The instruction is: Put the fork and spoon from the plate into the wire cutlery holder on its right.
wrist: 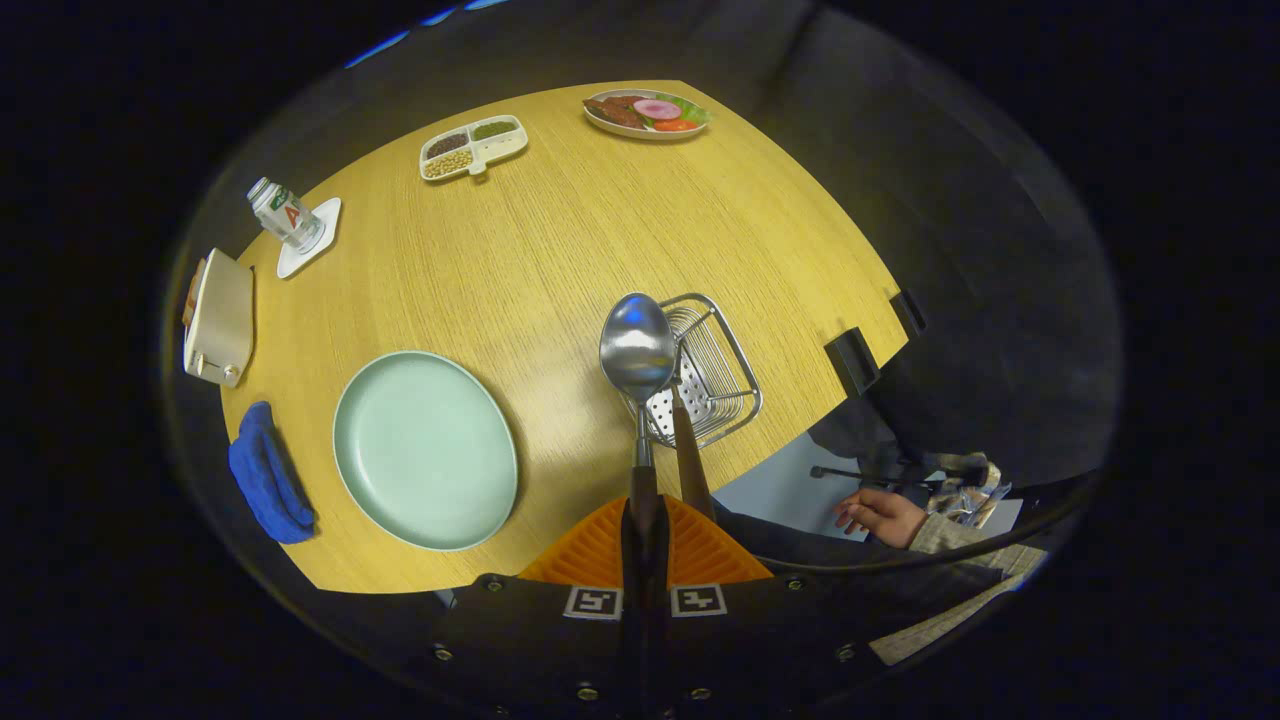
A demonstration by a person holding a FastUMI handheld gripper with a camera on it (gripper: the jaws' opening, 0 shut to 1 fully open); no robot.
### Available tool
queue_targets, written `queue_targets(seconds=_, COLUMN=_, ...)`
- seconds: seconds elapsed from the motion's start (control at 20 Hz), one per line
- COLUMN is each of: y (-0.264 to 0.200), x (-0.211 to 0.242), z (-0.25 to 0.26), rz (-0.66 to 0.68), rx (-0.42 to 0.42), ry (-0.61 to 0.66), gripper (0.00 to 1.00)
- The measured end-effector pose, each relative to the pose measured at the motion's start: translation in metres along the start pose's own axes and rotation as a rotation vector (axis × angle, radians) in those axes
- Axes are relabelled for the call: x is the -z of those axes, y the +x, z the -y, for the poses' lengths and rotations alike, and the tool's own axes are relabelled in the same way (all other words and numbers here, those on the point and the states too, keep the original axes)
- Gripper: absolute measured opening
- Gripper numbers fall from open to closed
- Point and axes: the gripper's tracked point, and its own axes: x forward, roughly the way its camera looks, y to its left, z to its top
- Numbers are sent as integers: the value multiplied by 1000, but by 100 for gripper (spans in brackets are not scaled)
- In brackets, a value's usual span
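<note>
I have the gripper (646, 530) pinched tight on the handle of the spoon (637, 350), both fingers pressed against the dark grip so that the spoon runs straight out along the fingers' own line, bowl foremost and held up off the table. Just beside that handle, on its right, a second brown handle (690, 460) leans out of the wire cutlery holder (735, 370); I take it for the fork, already standing in the holder, though its head is hidden behind the spoon and I cannot confirm it. The holder sits just ahead of the fingers and a shade to their right, its open mouth partly covered by the spoon's bowl, so what matters is that the spoon's long axis points almost over the basket and wants only a small shift right and a tip down to drop in, clear of that leaning handle. The plate (425, 450) lies to the left of the fingers, bare of cutlery. The table's near edge (800, 430) runs close past the holder, with a person's hand (880, 515) resting below it, so room on that side is thin; beyond the holder the tabletop is open wood as far as the divided dish (473, 146) and the food plate (648, 113).
</note>
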Motion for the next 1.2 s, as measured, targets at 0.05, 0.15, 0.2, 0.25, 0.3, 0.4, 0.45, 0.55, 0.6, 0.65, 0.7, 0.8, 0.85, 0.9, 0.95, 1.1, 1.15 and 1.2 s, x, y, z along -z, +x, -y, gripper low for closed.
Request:
queue_targets(seconds=0.05, y=2, x=1, z=3, rz=-11, rx=2, ry=8, gripper=3)
queue_targets(seconds=0.15, y=5, x=4, z=7, rz=-39, rx=12, ry=25, gripper=3)
queue_targets(seconds=0.2, y=6, x=7, z=9, rz=-58, rx=18, ry=28, gripper=3)
queue_targets(seconds=0.25, y=9, x=9, z=11, rz=-77, rx=23, ry=28, gripper=3)
queue_targets(seconds=0.3, y=10, x=10, z=11, rz=-91, rx=23, ry=26, gripper=3)
queue_targets(seconds=0.4, y=11, x=9, z=10, rz=-106, rx=21, ry=23, gripper=4)
queue_targets(seconds=0.45, y=12, x=7, z=12, rz=-110, rx=25, ry=20, gripper=3)
queue_targets(seconds=0.55, y=12, x=4, z=11, rz=-120, rx=27, ry=21, gripper=4)
queue_targets(seconds=0.6, y=12, x=4, z=11, rz=-129, rx=28, ry=26, gripper=4)
queue_targets(seconds=0.65, y=13, x=3, z=11, rz=-133, rx=27, ry=34, gripper=4)
queue_targets(seconds=0.7, y=14, x=2, z=11, rz=-134, rx=21, ry=38, gripper=4)
queue_targets(seconds=0.8, y=13, x=2, z=9, rz=-126, rx=19, ry=48, gripper=7)
queue_targets(seconds=0.85, y=14, x=0, z=8, rz=-117, rx=15, ry=53, gripper=10)
queue_targets(seconds=0.9, y=12, x=-1, z=9, rz=-114, rx=20, ry=54, gripper=12)
queue_targets(seconds=0.95, y=12, x=-2, z=10, rz=-110, rx=26, ry=53, gripper=12)
queue_targets(seconds=1.1, y=9, x=-3, z=12, rz=-109, rx=55, ry=28, gripper=32)
queue_targets(seconds=1.15, y=10, x=-3, z=12, rz=-108, rx=60, ry=16, gripper=35)
queue_targets(seconds=1.2, y=9, x=-4, z=10, rz=-99, rx=60, ry=9, gripper=40)
